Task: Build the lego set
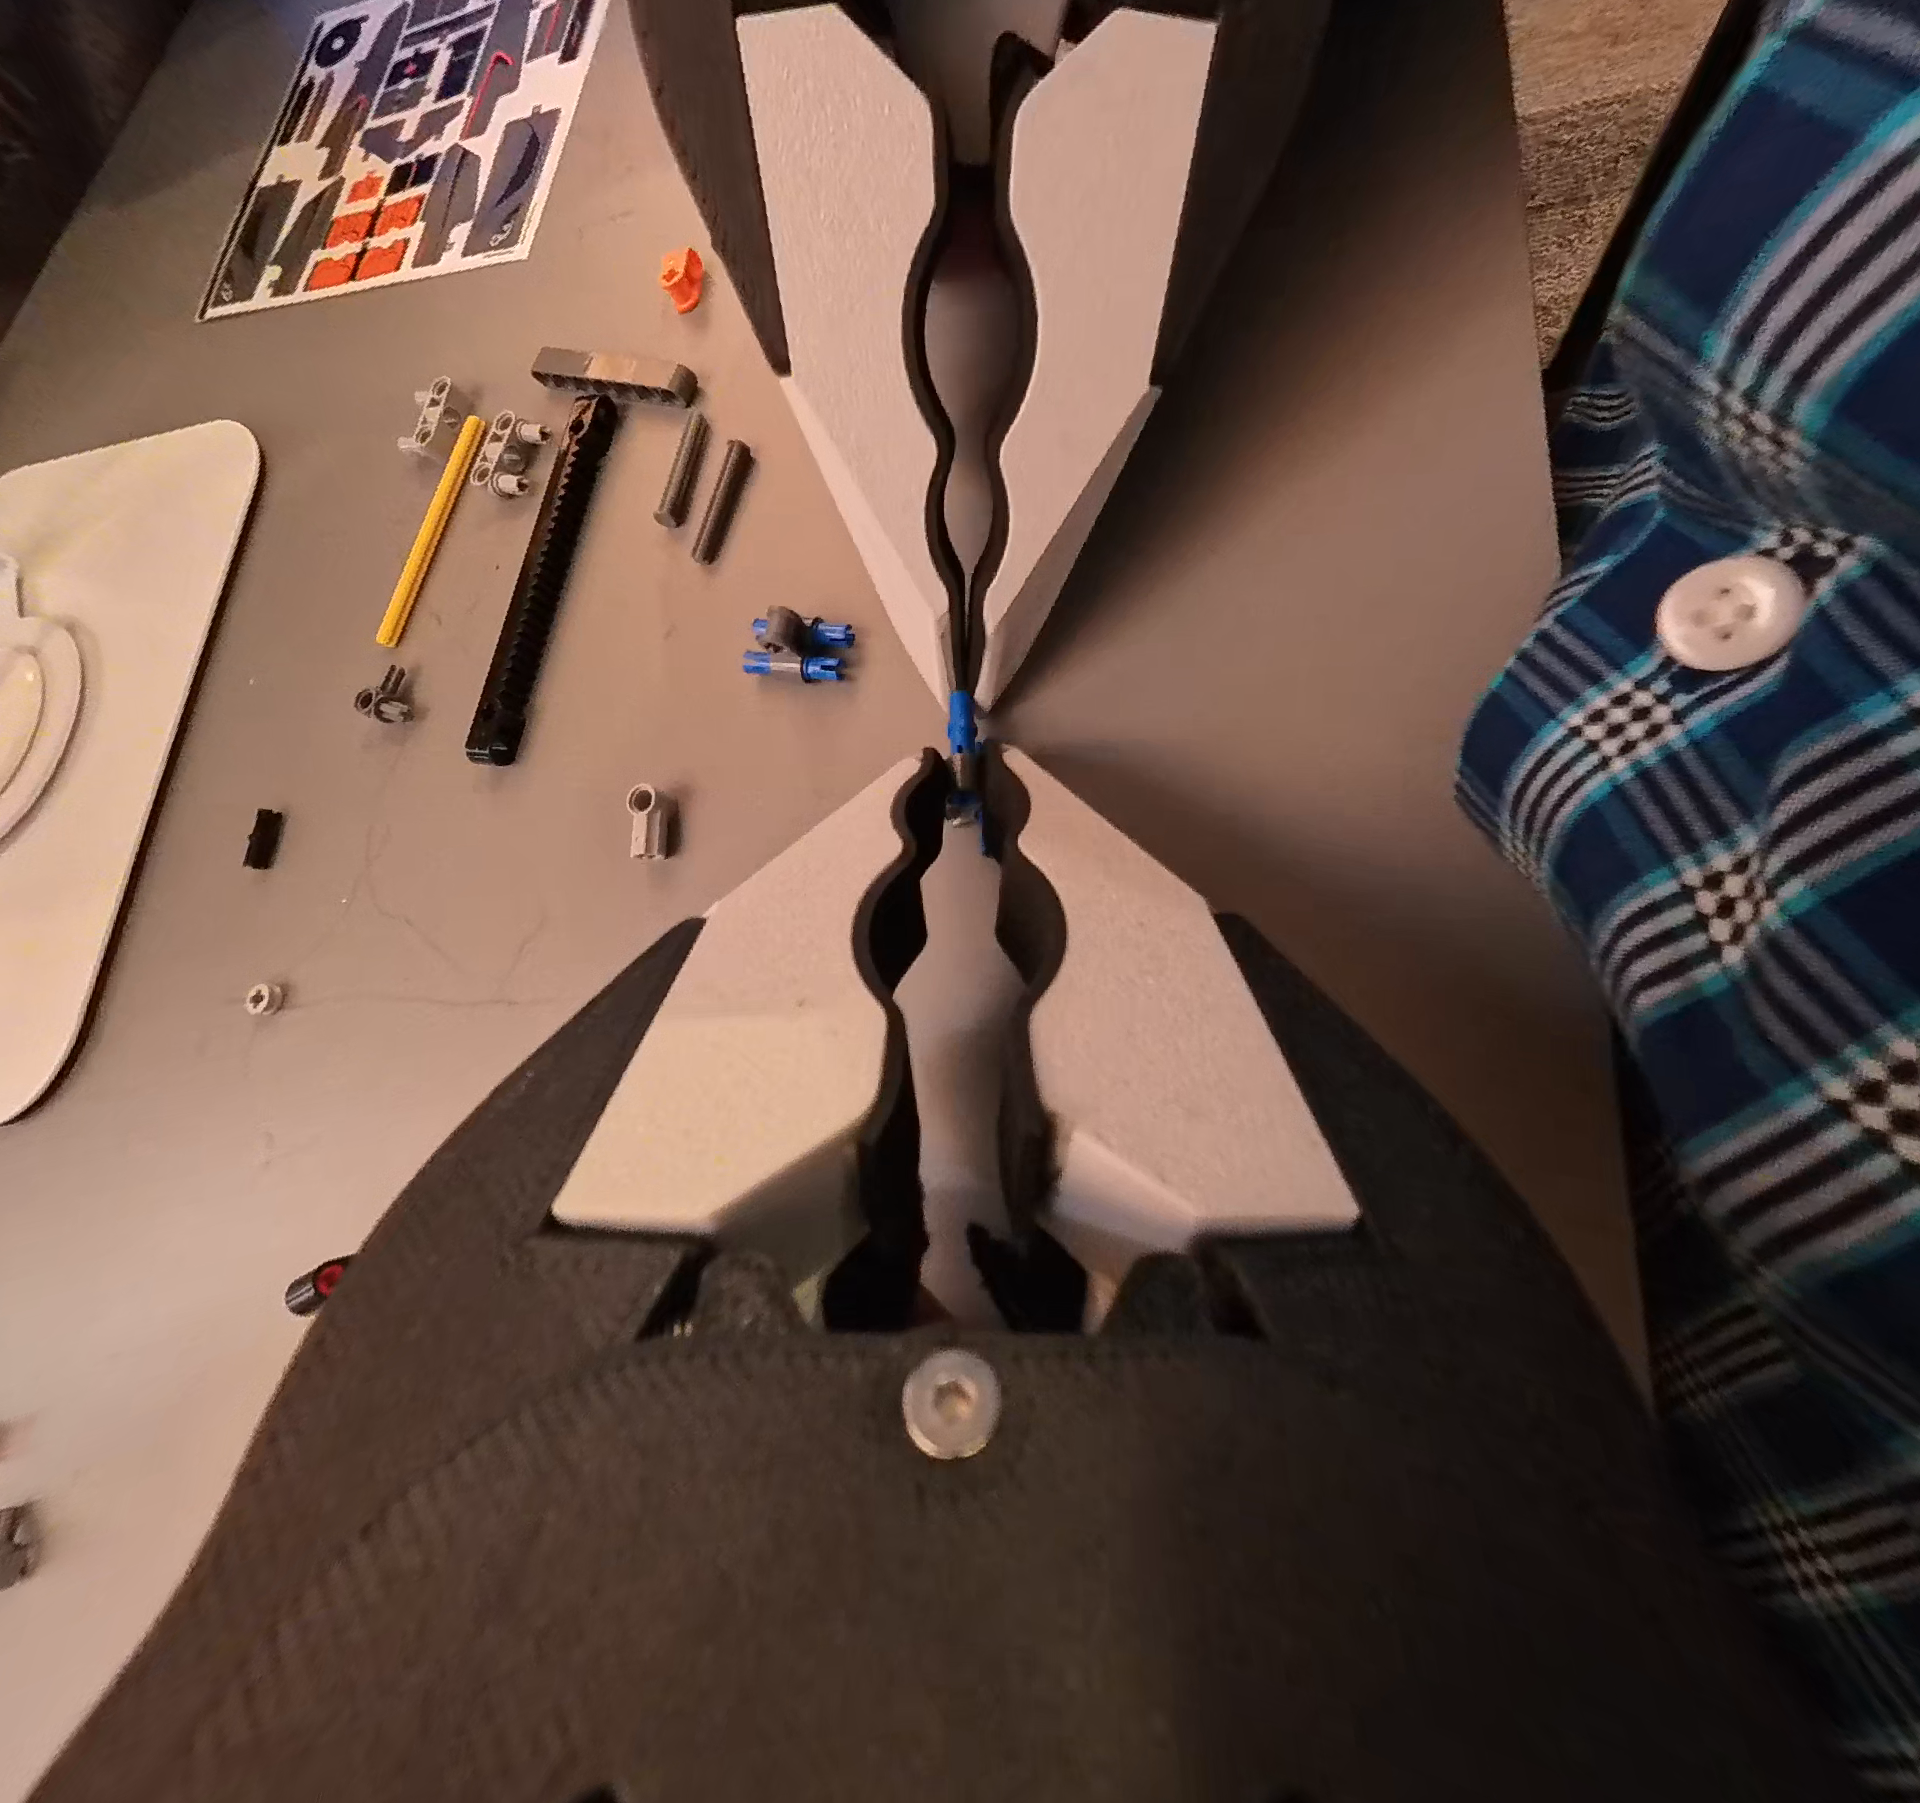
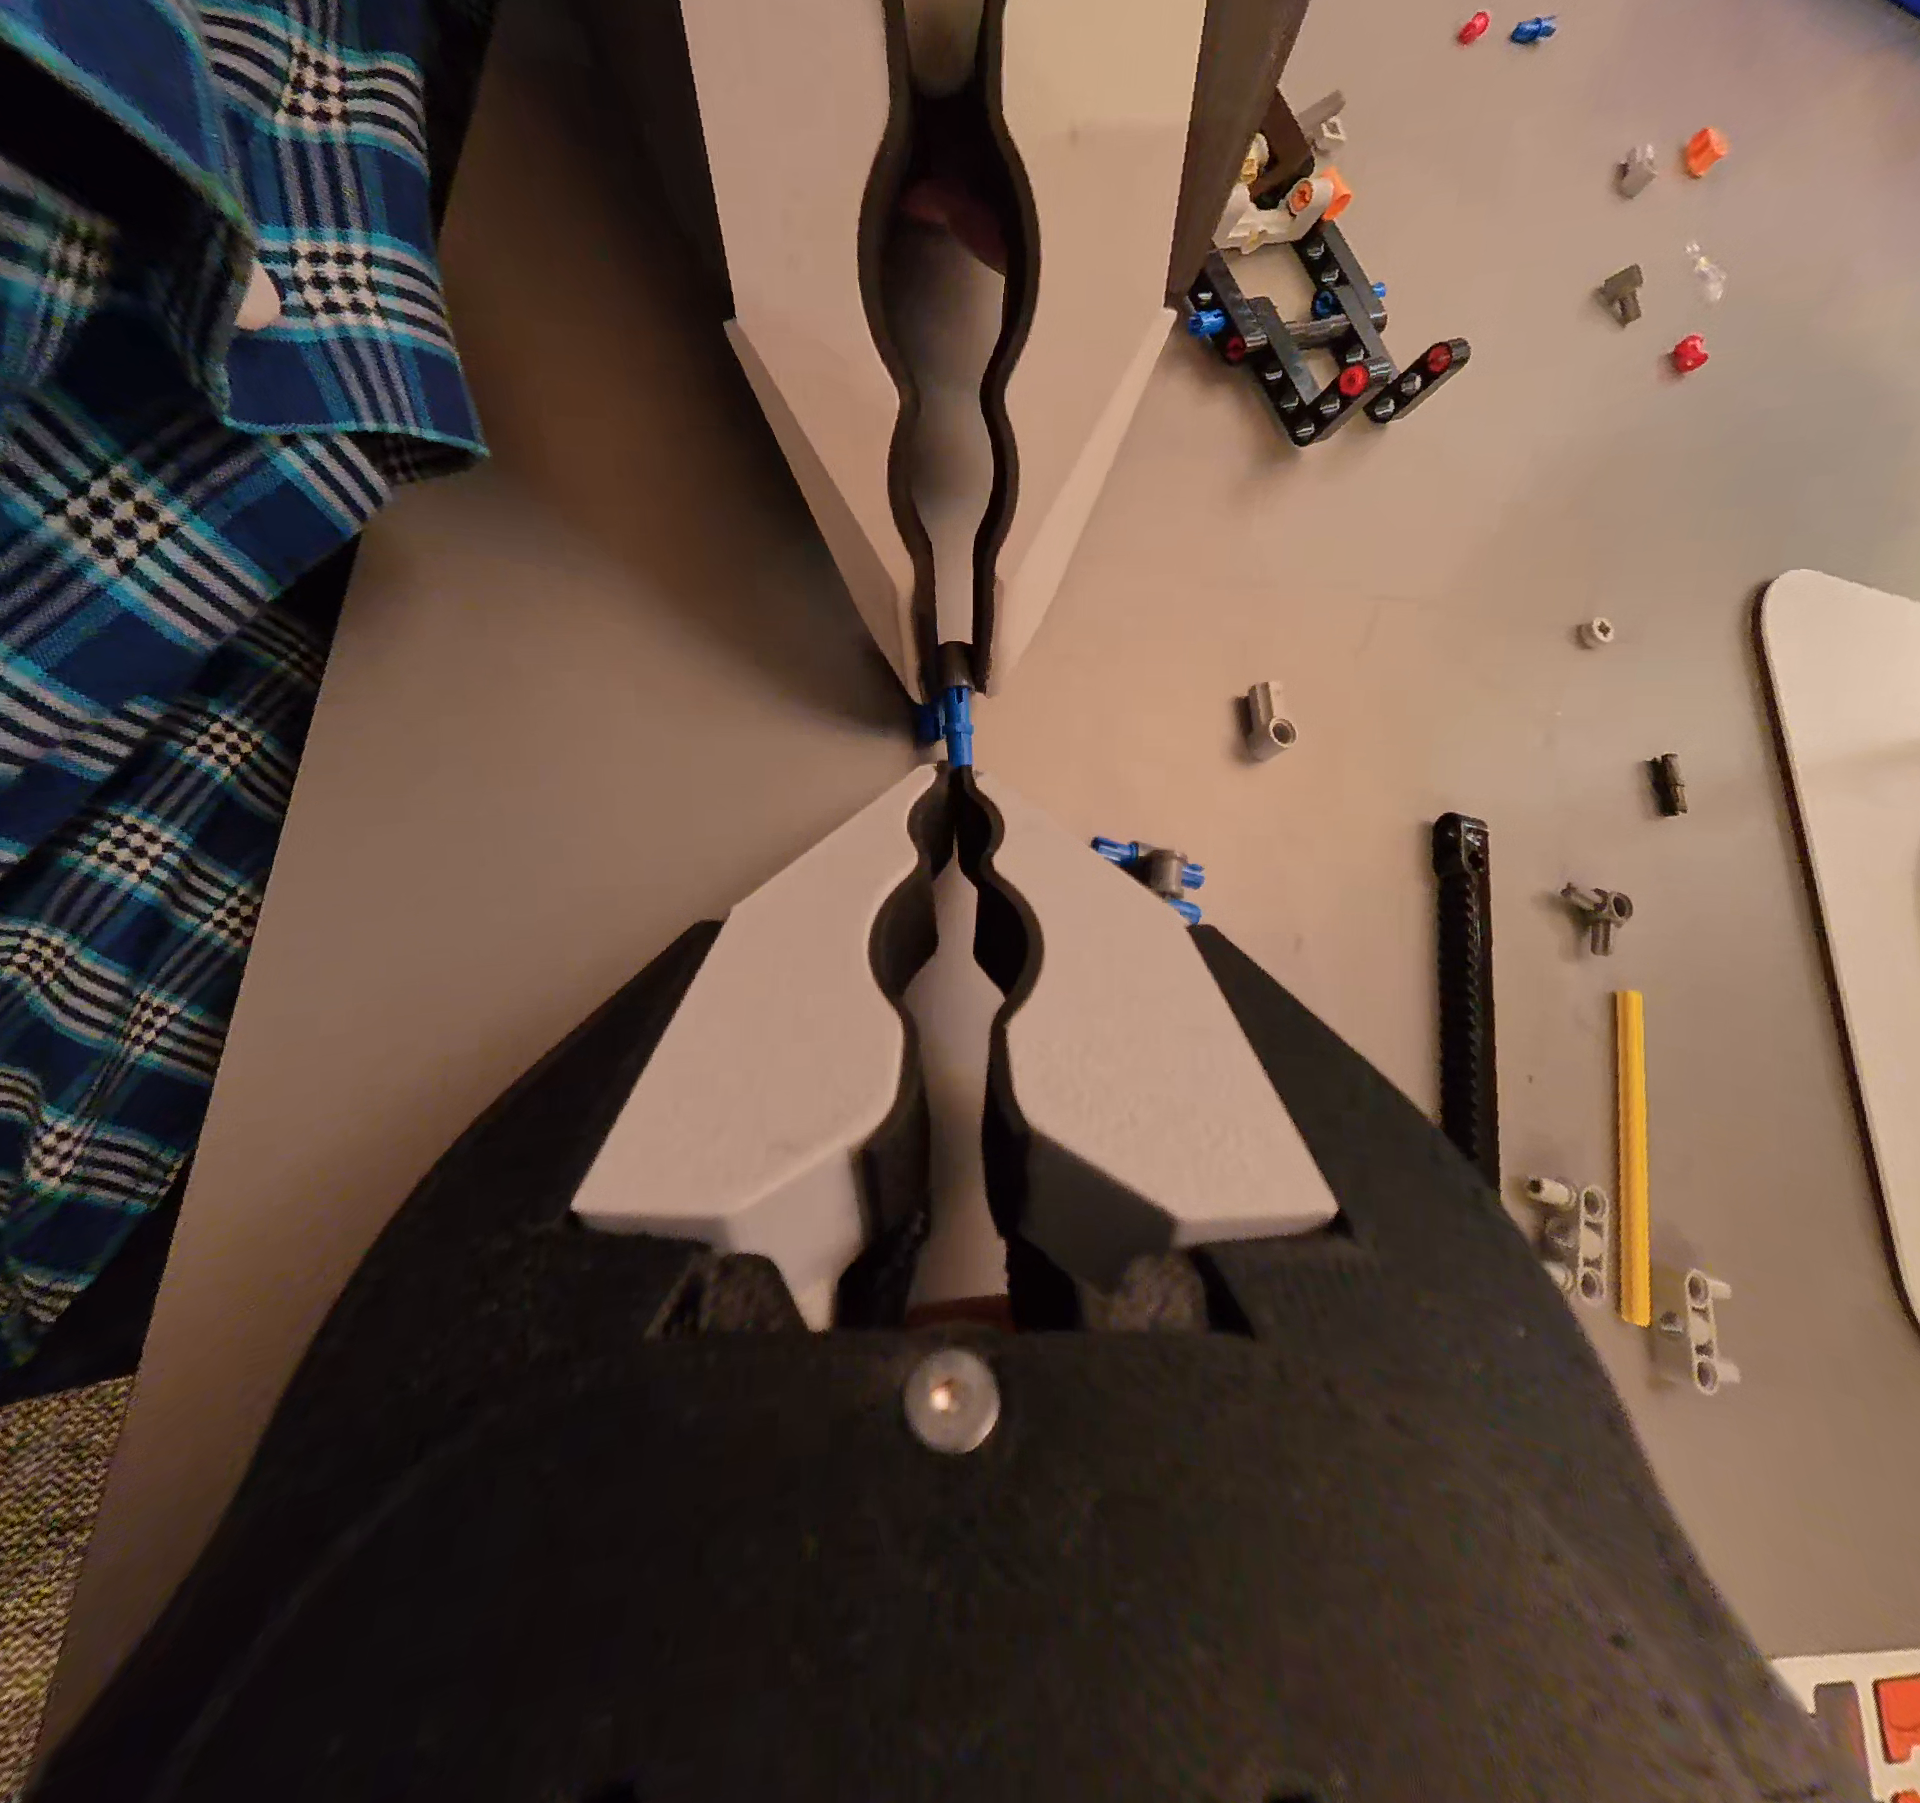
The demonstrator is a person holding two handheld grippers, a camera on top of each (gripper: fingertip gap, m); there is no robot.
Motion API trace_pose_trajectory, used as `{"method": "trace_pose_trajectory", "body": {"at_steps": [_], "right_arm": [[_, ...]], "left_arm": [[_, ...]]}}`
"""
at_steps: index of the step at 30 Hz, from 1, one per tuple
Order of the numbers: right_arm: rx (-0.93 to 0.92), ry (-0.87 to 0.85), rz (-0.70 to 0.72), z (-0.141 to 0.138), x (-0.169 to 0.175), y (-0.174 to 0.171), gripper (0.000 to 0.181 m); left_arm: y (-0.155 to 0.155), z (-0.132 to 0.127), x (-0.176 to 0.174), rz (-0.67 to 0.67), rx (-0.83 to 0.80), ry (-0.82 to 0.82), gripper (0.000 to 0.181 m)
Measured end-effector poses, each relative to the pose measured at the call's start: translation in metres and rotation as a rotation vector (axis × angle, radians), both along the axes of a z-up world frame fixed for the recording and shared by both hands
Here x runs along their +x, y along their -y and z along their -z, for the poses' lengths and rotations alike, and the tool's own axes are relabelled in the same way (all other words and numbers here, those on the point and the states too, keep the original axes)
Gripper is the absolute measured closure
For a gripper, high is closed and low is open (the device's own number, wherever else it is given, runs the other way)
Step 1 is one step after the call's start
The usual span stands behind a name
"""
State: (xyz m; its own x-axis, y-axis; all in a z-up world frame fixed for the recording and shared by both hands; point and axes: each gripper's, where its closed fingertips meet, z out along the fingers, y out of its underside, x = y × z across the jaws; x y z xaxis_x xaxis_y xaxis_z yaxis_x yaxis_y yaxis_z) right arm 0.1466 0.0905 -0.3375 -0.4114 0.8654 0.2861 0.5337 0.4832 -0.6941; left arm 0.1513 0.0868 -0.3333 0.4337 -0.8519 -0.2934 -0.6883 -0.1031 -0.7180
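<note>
1. Left tool (image 1: 961, 777) sits tip to tip with right tool (image 1: 966, 688) above the grey bench (image 1: 1195, 714), near its front edge.
2. Left tool's fingers are pressed in on a small grey connector (image 1: 964, 774) with blue pins in it; in the right wrist view the connector shows dark at the far tool's tips.
3. Right tool (image 2: 956, 771) is pinched on a blue pin (image 2: 958, 730); the pin spans the gap between the two tools, its far end at the connector. Cannot tell how deep it is seated.
4. Loose parts lie on the bench to the left of the tools in the left wrist view: black gear rack (image 1: 540, 590), yellow axle (image 1: 431, 527) beside it, two grey axles (image 1: 701, 496), a grey beam (image 1: 613, 377) at the top of the rack.
5. A grey connector with blue pins (image 1: 800, 650) lies just beside the tool tips, apart from them.
6. A light grey connector (image 1: 649, 818), a small black piece (image 1: 263, 837) and a small grey bush (image 1: 265, 1000) lie scattered nearer the camera.
7. An orange piece (image 1: 681, 280) lies near the sticker sheet (image 1: 405, 122) at the far left.
8. A partly built black frame (image 2: 1320, 340) with red and blue pins shows in the right wrist view, partly behind the left tool.
9. A white board (image 1: 114, 714) lies at the bench edge, and a plaid shirt (image 1: 1745, 714) is close at the side.
</note>
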Motion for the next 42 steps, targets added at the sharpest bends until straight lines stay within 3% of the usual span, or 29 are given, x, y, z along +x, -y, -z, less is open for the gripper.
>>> {"method": "trace_pose_trajectory", "body": {"at_steps": [9, 16, 19, 23, 28, 33, 39, 42], "right_arm": [[0.054, 0.019, -0.020, -0.002, -0.004, 0.004, 0.181], [-0.030, -0.006, 0.017, -0.008, 0.004, 0.001, 0.181], [-0.063, 0.005, 0.055, -0.011, 0.012, -0.005, 0.174], [-0.090, 0.018, 0.093, -0.012, 0.020, -0.007, 0.172], [-0.119, -0.024, 0.166, -0.022, 0.009, -0.004, 0.167], [-0.166, 0.020, 0.218, -0.007, -0.003, 0.001, 0.160], [-0.171, 0.026, 0.258, -0.002, -0.007, -0.001, 0.179], [-0.165, 0.024, 0.260, -0.002, -0.007, 0.000, 0.180]], "left_arm": [[0.000, 0.001, 0.001, 0.002, 0.002, -0.003, 0.175], [-0.005, -0.001, 0.000, -0.021, -0.017, 0.026, 0.175], [-0.005, -0.006, -0.004, -0.035, -0.031, 0.056, 0.162], [0.001, -0.011, -0.012, -0.051, -0.038, 0.051, 0.159], [0.010, -0.011, -0.015, -0.058, -0.026, -0.022, 0.158], [0.022, -0.022, -0.026, -0.104, -0.013, -0.041, 0.158], [0.038, -0.033, -0.042, -0.155, 0.009, -0.036, 0.159], [0.045, -0.037, -0.046, -0.162, 0.016, -0.028, 0.159]]}}
